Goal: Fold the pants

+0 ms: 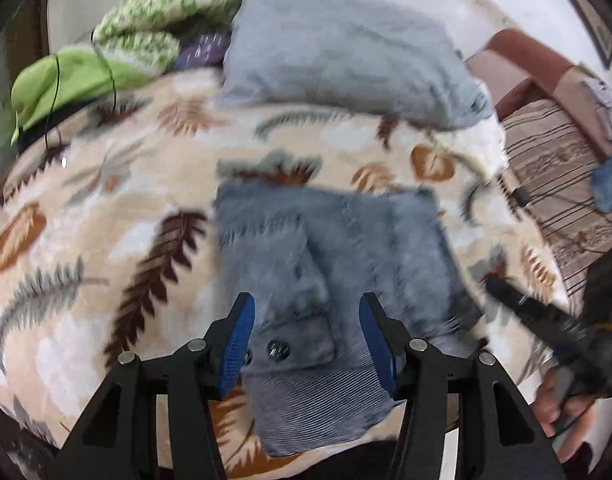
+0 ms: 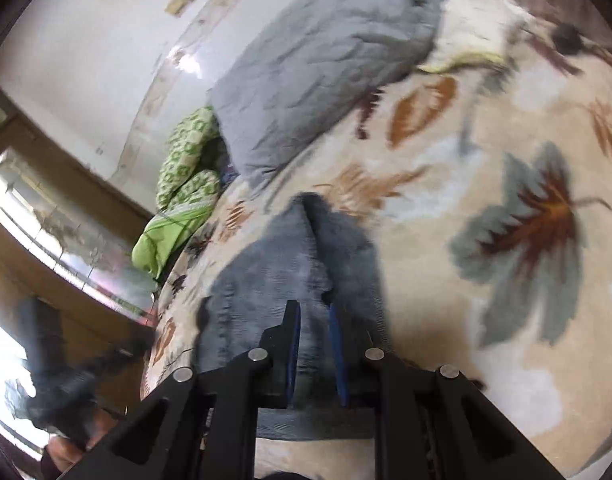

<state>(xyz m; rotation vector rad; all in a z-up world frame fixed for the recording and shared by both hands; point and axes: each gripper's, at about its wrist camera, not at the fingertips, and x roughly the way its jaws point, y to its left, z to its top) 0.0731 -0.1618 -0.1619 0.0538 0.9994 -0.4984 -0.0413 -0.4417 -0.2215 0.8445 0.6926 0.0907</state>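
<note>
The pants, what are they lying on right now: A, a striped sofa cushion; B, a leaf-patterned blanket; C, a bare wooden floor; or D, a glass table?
B: the grey pants lie folded on the cream blanket printed with brown and grey leaves.

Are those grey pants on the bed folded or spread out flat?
Folded. The grey pants form a compact block on the leaf-print blanket, layers stacked, with no legs stretched out.

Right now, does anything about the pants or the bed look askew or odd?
Nothing damaged. The folded grey pants lie compact on the leaf-print blanket, only the buttoned pocket flap sits slightly skewed. Both views are motion-blurred.
</note>
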